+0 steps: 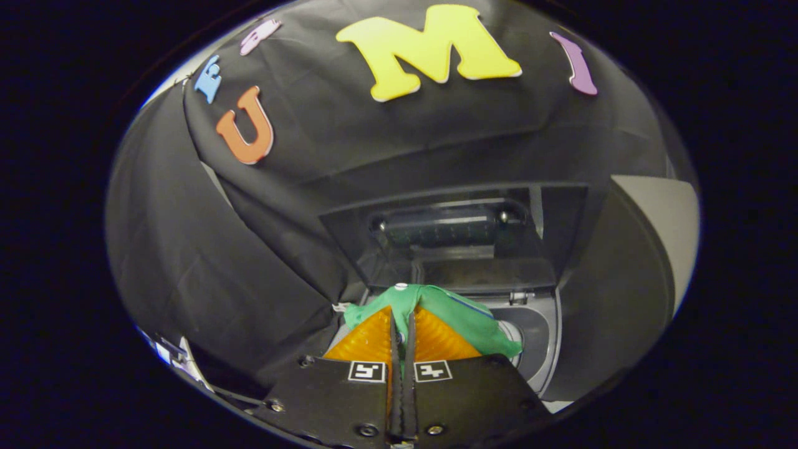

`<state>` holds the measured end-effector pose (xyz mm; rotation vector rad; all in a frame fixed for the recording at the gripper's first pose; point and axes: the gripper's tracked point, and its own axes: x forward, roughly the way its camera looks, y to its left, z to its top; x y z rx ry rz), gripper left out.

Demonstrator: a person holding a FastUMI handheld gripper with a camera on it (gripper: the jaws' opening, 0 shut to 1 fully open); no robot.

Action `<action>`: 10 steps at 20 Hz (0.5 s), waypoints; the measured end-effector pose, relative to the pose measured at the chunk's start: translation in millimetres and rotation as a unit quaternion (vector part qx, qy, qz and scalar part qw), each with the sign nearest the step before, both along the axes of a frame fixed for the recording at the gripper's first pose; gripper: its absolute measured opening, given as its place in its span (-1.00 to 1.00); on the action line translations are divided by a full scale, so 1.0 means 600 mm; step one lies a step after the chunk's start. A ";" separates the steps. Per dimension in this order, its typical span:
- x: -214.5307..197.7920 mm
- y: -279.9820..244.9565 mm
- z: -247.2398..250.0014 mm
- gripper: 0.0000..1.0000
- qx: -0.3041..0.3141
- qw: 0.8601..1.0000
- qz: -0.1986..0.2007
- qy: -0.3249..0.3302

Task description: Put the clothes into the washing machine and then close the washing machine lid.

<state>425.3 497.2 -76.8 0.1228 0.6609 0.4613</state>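
Black cloth wall (299, 206), draped and creased. Pale grey panel (667, 224) just right of the cloth. Small white-and-blue clutter (171, 352) below its left side.

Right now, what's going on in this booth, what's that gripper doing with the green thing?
A person's handheld gripper has its two fingers closed together on a green garment, pinching the cloth at their tips. The garment hangs just over the open top of a small washing machine, whose lid stands raised behind it. The cloth spills to the side of the fingers, over the drum opening. The lid is not yet closed.
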 end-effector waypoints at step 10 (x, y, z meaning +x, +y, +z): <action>0.040 -0.012 -0.209 -0.92 -0.065 0.992 -0.053 0.096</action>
